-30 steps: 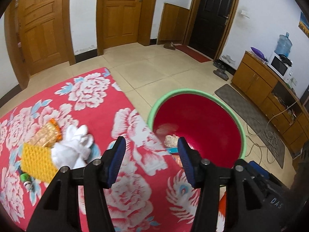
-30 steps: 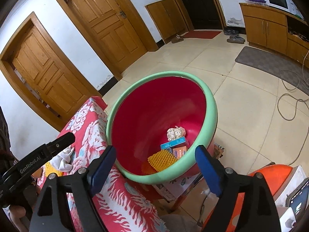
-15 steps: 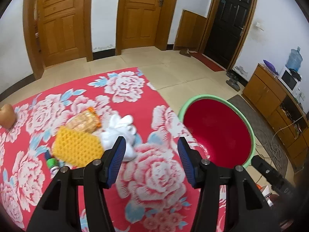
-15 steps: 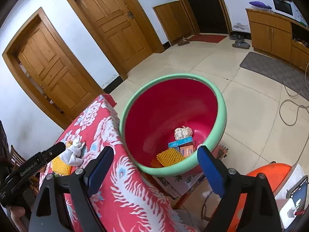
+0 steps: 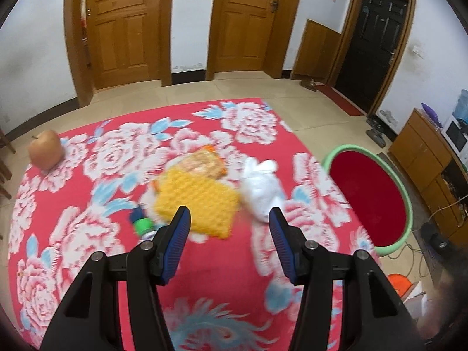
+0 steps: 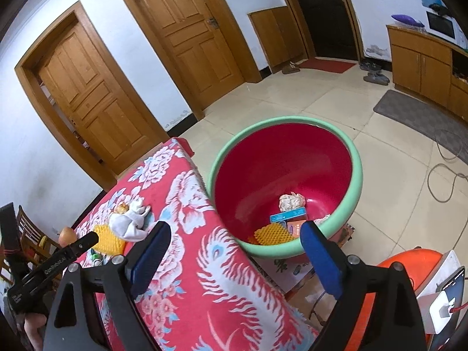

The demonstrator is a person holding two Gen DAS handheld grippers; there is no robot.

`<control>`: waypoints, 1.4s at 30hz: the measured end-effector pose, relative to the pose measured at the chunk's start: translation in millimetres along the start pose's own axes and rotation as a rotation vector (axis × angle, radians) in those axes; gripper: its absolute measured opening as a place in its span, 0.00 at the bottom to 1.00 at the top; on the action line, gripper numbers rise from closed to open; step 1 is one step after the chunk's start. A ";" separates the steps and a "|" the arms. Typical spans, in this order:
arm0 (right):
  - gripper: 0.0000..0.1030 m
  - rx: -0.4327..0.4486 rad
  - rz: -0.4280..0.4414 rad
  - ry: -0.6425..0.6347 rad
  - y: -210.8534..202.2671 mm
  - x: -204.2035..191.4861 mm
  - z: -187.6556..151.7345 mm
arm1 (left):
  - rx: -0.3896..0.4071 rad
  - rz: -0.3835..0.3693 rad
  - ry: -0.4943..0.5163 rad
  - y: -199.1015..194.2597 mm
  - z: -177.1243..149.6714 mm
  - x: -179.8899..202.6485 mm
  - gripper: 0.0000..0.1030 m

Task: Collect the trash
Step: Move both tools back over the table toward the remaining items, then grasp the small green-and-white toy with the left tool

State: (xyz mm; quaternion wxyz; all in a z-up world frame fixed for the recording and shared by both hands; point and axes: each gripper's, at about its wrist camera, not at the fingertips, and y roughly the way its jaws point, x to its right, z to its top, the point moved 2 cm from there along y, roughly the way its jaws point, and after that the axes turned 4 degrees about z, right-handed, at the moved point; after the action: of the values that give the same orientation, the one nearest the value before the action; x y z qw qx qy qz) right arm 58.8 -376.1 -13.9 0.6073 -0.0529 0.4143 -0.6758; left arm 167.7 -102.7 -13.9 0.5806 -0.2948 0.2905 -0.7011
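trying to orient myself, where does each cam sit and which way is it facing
Left wrist: on the left gripper, angled down at the red floral cloth; its open fingers show.
Right wrist: on the right gripper, facing the green-rimmed basin; its open fingers and the left gripper's tip show.
Shared: cloth, basin, yellow foam net, white crumpled wad.

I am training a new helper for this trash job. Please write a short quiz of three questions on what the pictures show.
1. True or false: the left gripper holds the yellow foam net.
2. Which lies in the basin? A) an apple B) a crumpled paper ball C) a white cloth
3. Fill in: the basin's rim is ____.

Key
1. False; nothing lies between the jaws.
2. B
3. Green
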 end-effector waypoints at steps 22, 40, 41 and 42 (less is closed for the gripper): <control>0.89 -0.030 0.024 -0.160 -6.0 -72.0 -7.6 | -0.103 0.068 -0.108 45.1 -21.4 -78.2 0.40; 0.89 -0.157 0.041 -0.278 67.7 -141.1 -20.3 | -0.032 0.007 -0.195 28.7 -23.3 -106.0 0.26; 0.89 -0.167 0.045 -0.283 74.2 -143.6 -22.0 | -0.032 0.009 -0.201 29.0 -23.4 -108.0 0.26; 0.89 -0.180 0.048 -0.290 82.1 -146.9 -23.8 | -0.033 0.011 -0.209 29.3 -23.7 -109.8 0.26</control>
State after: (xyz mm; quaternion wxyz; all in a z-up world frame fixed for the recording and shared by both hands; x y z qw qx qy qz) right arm 146.6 -230.6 -17.2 0.6695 -0.1939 0.3825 -0.6065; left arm 185.5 2.4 -59.8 0.6066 -0.3743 0.2417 -0.6584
